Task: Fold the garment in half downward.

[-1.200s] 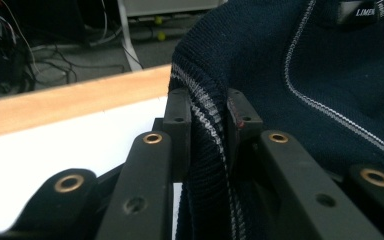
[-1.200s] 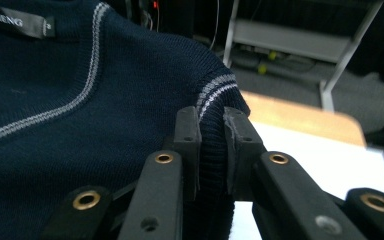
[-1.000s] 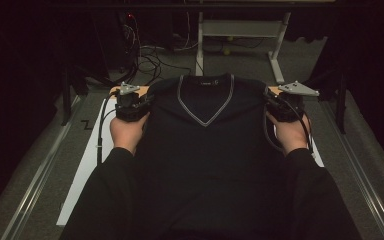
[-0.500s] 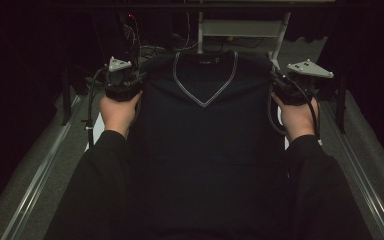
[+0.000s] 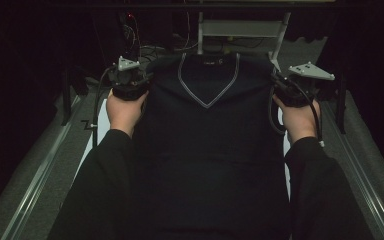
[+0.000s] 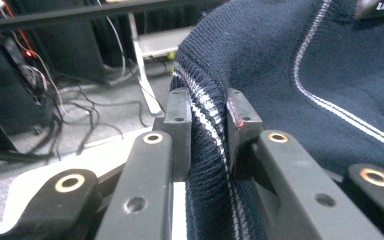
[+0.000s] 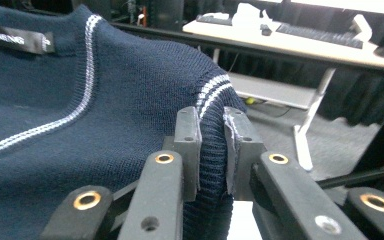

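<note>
With the left gripper (image 6: 207, 130) and right gripper (image 7: 212, 145) each clamped on a ribbed armhole edge of the navy V-neck sweater vest (image 5: 210, 145), which hangs over the bench (image 5: 96, 137), I'd lift both hands evenly, keeping it taut.

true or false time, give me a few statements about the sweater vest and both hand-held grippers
1. The left hand-held gripper is shut on the armhole edge of the navy vest. True.
2. The right hand-held gripper has open jaws that hold nothing. False: it is shut on the vest's other armhole edge.
3. The vest has a V-neck with pale trim. True.
4. The vest is folded in half. False: it is spread out between the two grippers.
5. A label sits inside the collar. True.
</note>
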`<state>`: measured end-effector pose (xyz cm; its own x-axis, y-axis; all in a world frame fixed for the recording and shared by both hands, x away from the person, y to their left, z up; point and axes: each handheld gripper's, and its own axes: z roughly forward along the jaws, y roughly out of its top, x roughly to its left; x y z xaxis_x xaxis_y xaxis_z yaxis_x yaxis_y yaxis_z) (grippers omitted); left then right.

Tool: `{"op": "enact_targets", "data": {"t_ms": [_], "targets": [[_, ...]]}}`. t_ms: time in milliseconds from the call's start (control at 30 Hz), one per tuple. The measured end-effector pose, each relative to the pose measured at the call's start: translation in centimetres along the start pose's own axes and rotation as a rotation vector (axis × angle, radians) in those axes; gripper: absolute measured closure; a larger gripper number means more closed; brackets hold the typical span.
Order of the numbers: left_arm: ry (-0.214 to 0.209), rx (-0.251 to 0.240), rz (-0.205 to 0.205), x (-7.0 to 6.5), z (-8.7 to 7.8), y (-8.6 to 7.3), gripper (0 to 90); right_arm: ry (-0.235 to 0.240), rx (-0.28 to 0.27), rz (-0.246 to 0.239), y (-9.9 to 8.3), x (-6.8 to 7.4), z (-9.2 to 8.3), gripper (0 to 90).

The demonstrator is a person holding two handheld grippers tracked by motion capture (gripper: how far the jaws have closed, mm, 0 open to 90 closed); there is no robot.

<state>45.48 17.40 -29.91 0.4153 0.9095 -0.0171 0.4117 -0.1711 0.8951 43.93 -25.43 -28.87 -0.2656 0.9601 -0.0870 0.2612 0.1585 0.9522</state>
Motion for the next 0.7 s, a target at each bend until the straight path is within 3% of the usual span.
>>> {"op": "enact_targets", "data": {"t_ms": [200,300,333,433,567,667,700], "targets": [[-0.05,0.004,-0.014,0.0,-0.6,-3.3,72.1,0.045,0.006,0.011,-3.0,0.0,-0.8,79.1],[-0.07,0.018,0.005,-0.9,-1.0,-5.7,72.1,0.057,0.017,-0.013,-5.4,0.5,-1.9,79.1],[-0.07,0.018,0.005,-0.9,-1.0,-5.7,72.2,0.057,0.017,-0.013,-5.4,0.5,-1.9,79.1],[-0.097,0.009,-0.005,-1.8,-1.5,-8.0,72.2,0.078,0.028,-0.037,-7.7,1.0,-2.9,79.1],[-0.115,0.008,-0.027,-2.2,-1.9,-9.6,72.2,0.099,0.028,-0.035,-9.6,1.2,-4.0,79.1],[-0.122,0.016,-0.022,-2.5,-2.4,-11.2,72.1,0.109,0.03,-0.041,-10.3,1.4,-4.5,79.1],[-0.139,0.012,-0.038,-2.6,-2.9,-12.2,72.1,0.118,0.026,-0.049,-11.1,1.6,-5.2,79.1]]}}
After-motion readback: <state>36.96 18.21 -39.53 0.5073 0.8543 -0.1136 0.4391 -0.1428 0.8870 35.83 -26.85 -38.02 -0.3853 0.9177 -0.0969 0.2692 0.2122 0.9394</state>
